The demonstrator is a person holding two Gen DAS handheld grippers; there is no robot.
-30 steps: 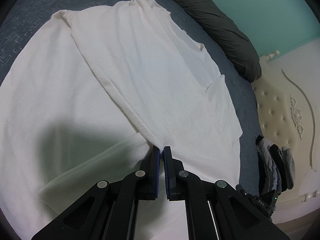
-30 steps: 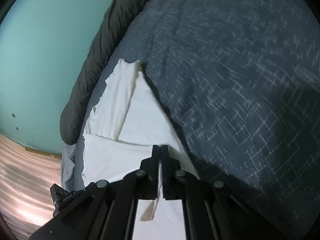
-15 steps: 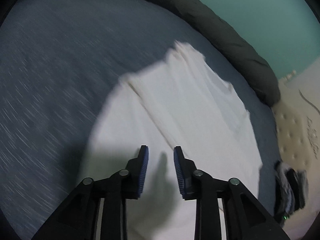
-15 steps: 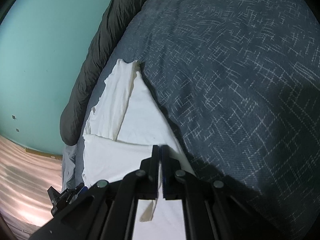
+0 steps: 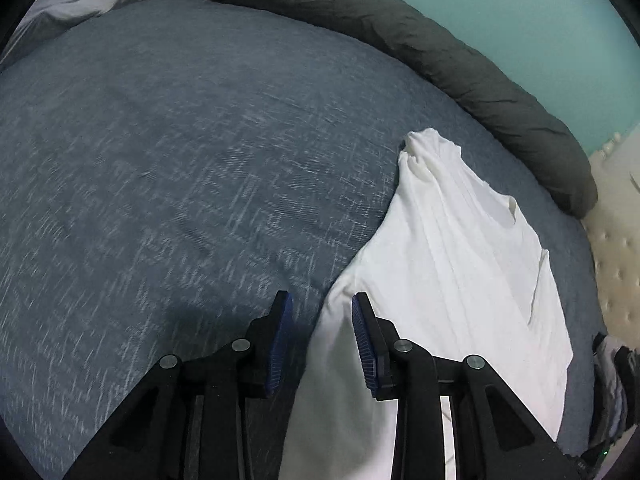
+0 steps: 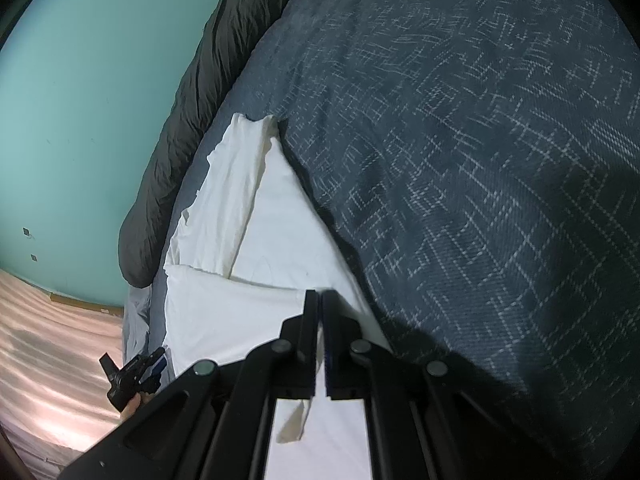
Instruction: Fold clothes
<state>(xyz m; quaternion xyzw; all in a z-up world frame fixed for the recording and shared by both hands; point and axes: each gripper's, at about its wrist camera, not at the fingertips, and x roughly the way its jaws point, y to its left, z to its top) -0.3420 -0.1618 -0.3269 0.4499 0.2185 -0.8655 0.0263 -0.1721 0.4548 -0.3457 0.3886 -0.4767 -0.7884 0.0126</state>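
Observation:
A white garment point(image 5: 460, 260) lies partly folded on the blue patterned bedspread point(image 5: 180, 180). My left gripper point(image 5: 322, 320) hovers over the garment's left edge. Its jaws are opening, and the blue pads point(image 5: 280, 344) press on nothing; cloth and bedspread show beneath the gap. In the right wrist view the same garment point(image 6: 240, 216) runs away from me, one side folded over. My right gripper point(image 6: 321, 296) is shut on the near folded edge of the garment, and a small flap of cloth point(image 6: 296, 420) hangs below its fingers.
A dark grey rolled quilt point(image 5: 440, 52) lines the bed's far side against the teal wall point(image 6: 100, 80). A cream tufted headboard point(image 5: 616, 248) and a heap of dark clothes point(image 5: 616, 380) sit at the right. A small black device point(image 6: 136, 372) shows by the bed's edge above the wooden floor point(image 6: 48, 340).
The left gripper let go of the garment's fold, opened, and swung off it toward the bedspread, so the garment now lies to its right. The right gripper stayed shut and still.

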